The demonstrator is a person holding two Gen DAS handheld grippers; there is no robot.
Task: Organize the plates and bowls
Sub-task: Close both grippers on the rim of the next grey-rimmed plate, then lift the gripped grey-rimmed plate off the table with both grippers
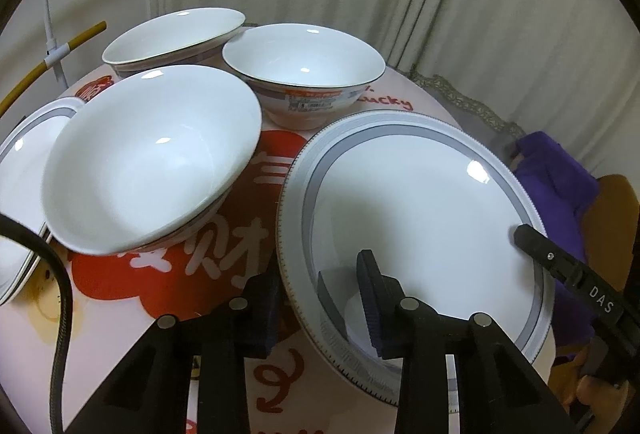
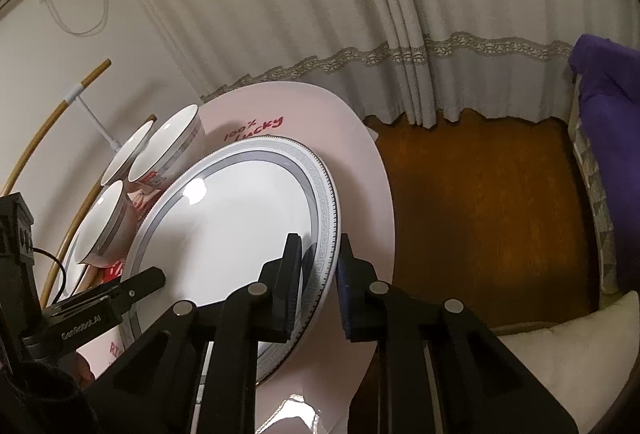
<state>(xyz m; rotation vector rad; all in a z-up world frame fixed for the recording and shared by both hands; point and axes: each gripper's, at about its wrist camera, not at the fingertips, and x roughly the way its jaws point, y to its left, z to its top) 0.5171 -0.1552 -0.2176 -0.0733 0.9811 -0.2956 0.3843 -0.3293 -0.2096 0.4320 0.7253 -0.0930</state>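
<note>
Big plate (image 1: pixel 420 218) with a grey ring, flat on the round pink table (image 2: pixel 360 162). Left gripper (image 1: pixel 320 298) coming in from 6 o'clock, tilted steeply down, pinching the plate's near rim: one finger (image 1: pixel 372 290) on top of the white face, the other under the edge. Right gripper (image 2: pixel 318 274) reaching in low from the plate's 3 o'clock side, also tilted down, pinching the rim there, one pad over and one pad under. Three white bowls (image 1: pixel 152 158) (image 1: pixel 304 62) (image 1: pixel 172 34) standing at 10 to 12 o'clock from the plate, close together. Second plate (image 1: pixel 24 170) at 9 o'clock, half under the nearest bowl. Curtain (image 2: pixel 360 14) hanging behind.
</note>
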